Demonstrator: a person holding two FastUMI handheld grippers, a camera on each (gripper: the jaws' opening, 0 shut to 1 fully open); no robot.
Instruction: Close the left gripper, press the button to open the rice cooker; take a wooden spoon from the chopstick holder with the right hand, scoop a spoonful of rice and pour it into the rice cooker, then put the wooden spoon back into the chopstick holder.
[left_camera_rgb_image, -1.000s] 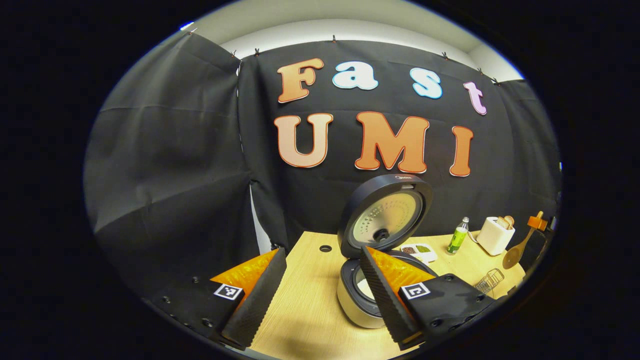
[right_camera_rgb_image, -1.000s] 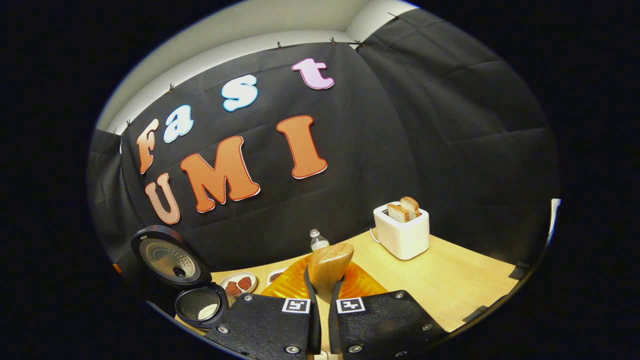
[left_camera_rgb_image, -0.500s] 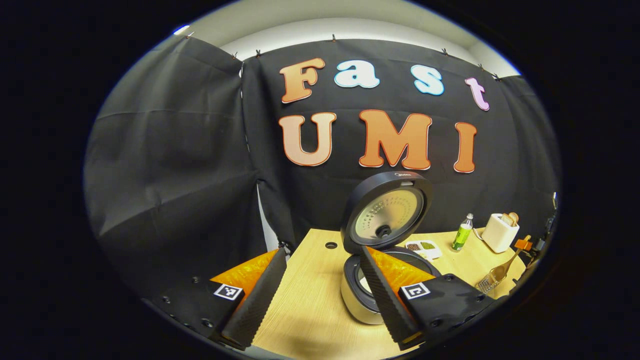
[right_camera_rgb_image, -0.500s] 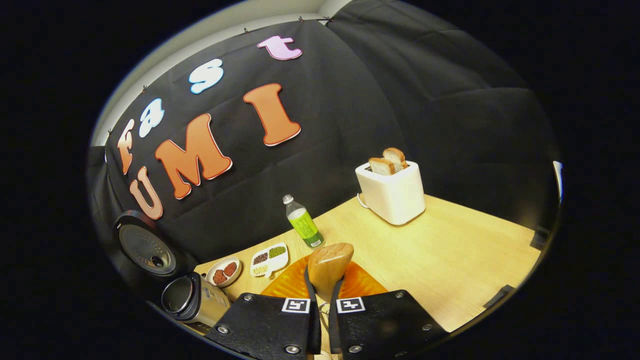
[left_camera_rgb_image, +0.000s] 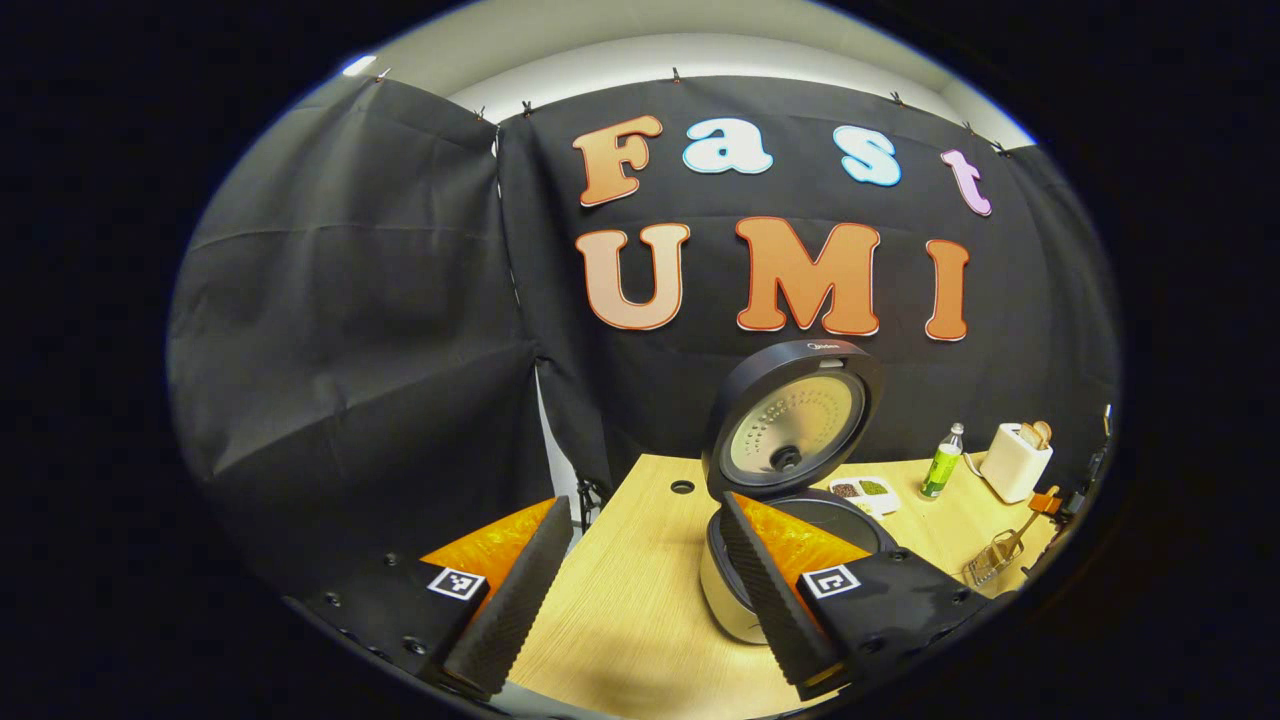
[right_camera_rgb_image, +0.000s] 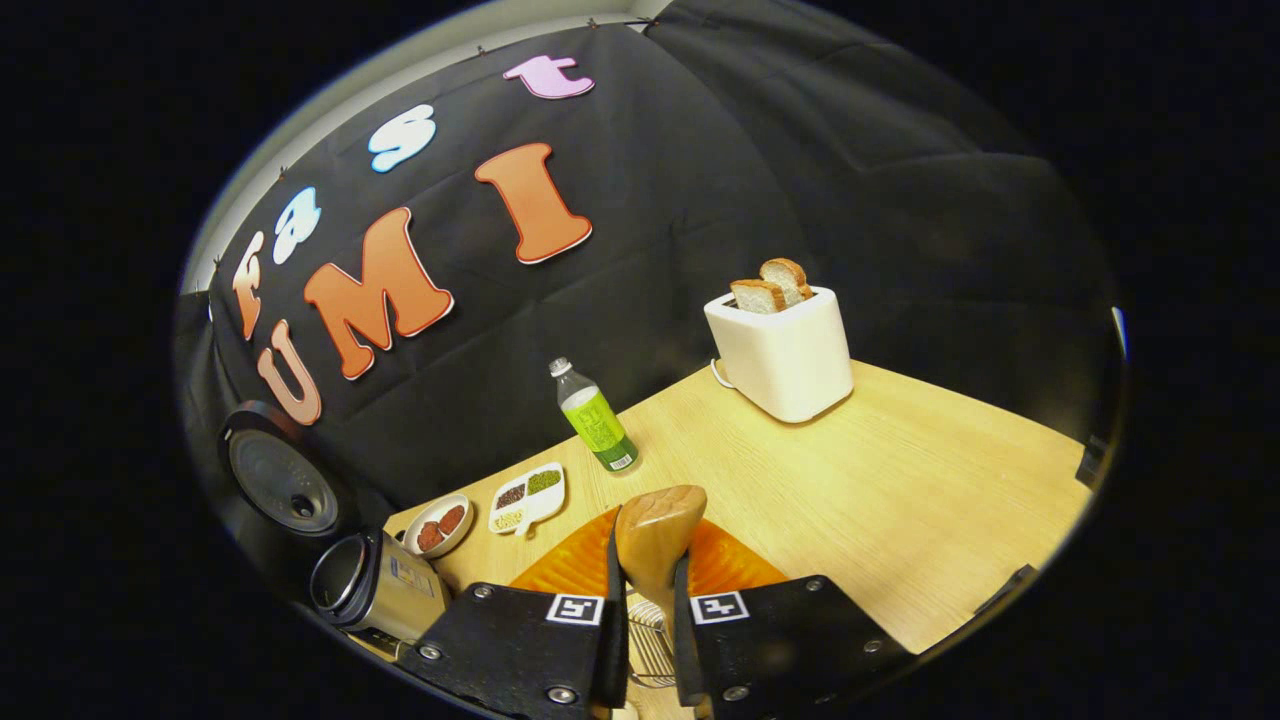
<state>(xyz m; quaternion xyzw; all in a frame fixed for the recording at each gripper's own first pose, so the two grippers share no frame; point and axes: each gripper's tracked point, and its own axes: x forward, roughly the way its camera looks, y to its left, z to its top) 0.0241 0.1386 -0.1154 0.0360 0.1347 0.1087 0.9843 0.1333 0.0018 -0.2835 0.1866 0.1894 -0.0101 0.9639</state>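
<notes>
Black cloth walls close off the booth on three sides, with a pale wooden desk (right_camera_rgb_image: 900, 490) set against them.

Right claw (right_camera_rgb_image: 648, 610): fingers together, clamped on the handle of the wooden spoon (right_camera_rgb_image: 655, 540), bowl end up and forward. Directly beneath the fingers, wire bars of the chopstick holder (right_camera_rgb_image: 650, 650) are visible; in the left gripper view the same holder (left_camera_rgb_image: 990, 557) stands near the desk's right edge with the spoon's handle reaching down to it.

Left claw (left_camera_rgb_image: 640, 590): fingers apart, holding nothing, hovering low in front of the rice cooker (left_camera_rgb_image: 770, 580). Cooker lid (left_camera_rgb_image: 795, 425) stands open and upright; the pot's contents cannot be made out.

Assessment: button press is complete, and the final step, returning the spoon to the holder, appears to be in hand. Whether rice has been poured cannot be confirmed. Next move calls for lowering the handle straight down between the wires, then parting the fingers only once the spoon is seated, lest it tip out.

Elsewhere on the desk: a green bottle (right_camera_rgb_image: 592, 420), a divided dish of grains (right_camera_rgb_image: 527, 497), a small plate (right_camera_rgb_image: 438, 525), and a white toaster (right_camera_rgb_image: 782, 345) with two slices, well apart at the far corner.
</notes>
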